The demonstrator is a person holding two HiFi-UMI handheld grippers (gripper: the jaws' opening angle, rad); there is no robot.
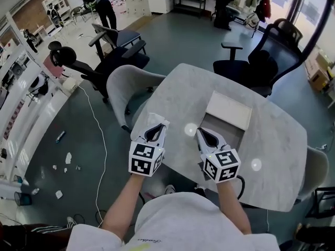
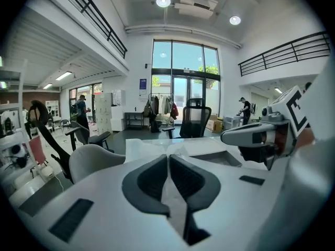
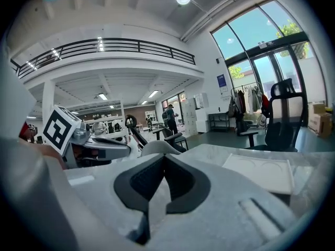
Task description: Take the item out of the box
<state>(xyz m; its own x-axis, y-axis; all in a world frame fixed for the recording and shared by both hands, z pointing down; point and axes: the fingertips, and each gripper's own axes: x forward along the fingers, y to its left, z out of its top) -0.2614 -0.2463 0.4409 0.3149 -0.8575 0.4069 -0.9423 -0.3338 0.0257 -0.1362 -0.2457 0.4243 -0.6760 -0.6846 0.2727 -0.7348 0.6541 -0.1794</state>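
1. The left gripper (image 1: 156,127) hangs over the near edge of the table (image 1: 272,161). Its jaws are pressed together on a crumpled white item (image 1: 158,119).
2. That item is out of the box (image 1: 230,134). It sits well off the box's 9 o'clock side and bunches around the jaw tips.
3. The right gripper (image 1: 203,133) is at the box's 8 o'clock corner, just beside the rim. Its jaws are closed tip to tip with nothing between them.
4. The box lies open, showing a grey inside.
5. A flat white lid (image 1: 229,110) rests against the box at 12 o'clock.
6. Beyond the table, a grey chair (image 1: 131,85) stands at 10 o'clock and a black office chair (image 1: 256,67) at 1 o'clock.
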